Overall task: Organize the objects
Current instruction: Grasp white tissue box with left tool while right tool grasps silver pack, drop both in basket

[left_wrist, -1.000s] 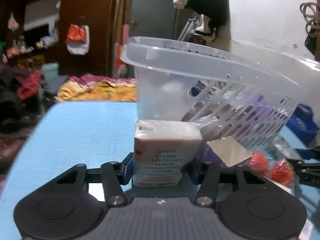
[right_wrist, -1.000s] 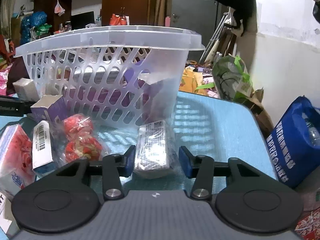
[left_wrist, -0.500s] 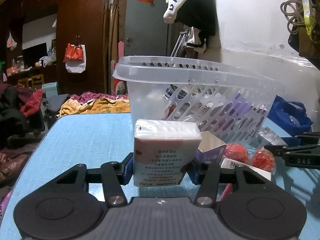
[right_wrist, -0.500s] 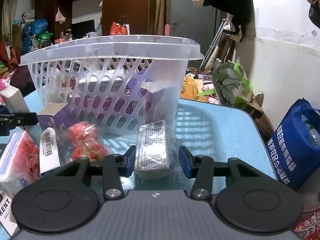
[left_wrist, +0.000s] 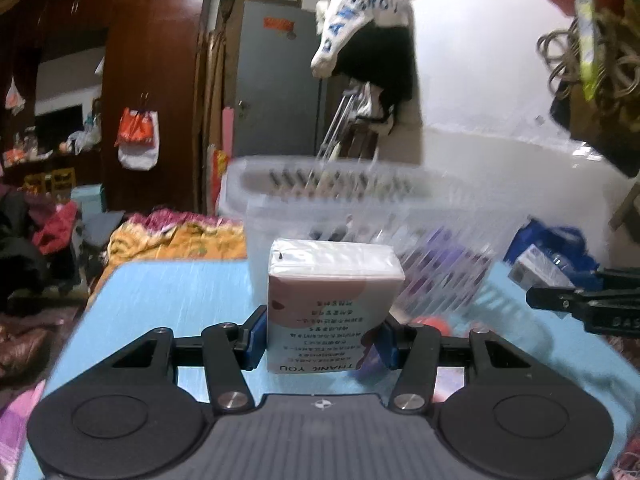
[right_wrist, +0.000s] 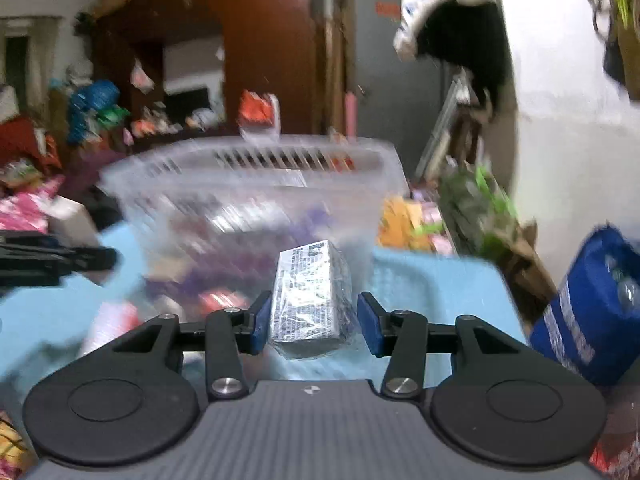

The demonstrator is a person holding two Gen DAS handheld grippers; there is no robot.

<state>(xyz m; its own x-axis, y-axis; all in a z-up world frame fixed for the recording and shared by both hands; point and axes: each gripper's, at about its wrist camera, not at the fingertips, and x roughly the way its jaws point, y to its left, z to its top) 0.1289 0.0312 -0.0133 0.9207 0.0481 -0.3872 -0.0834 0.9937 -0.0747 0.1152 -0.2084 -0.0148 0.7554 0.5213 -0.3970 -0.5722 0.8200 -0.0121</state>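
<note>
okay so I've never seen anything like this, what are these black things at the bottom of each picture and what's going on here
Each picture comes from a camera mounted on a hand-held gripper, looking forward along its two fingers. A person carries one in each hand; there is no robot. The left gripper is clamped on a tissue pack. The right gripper holds a foil-wrapped packet. Ahead of both, on a light blue table, stands a clear plastic basket with things already inside. More small packages lie beside it, too blurred to identify.
</note>
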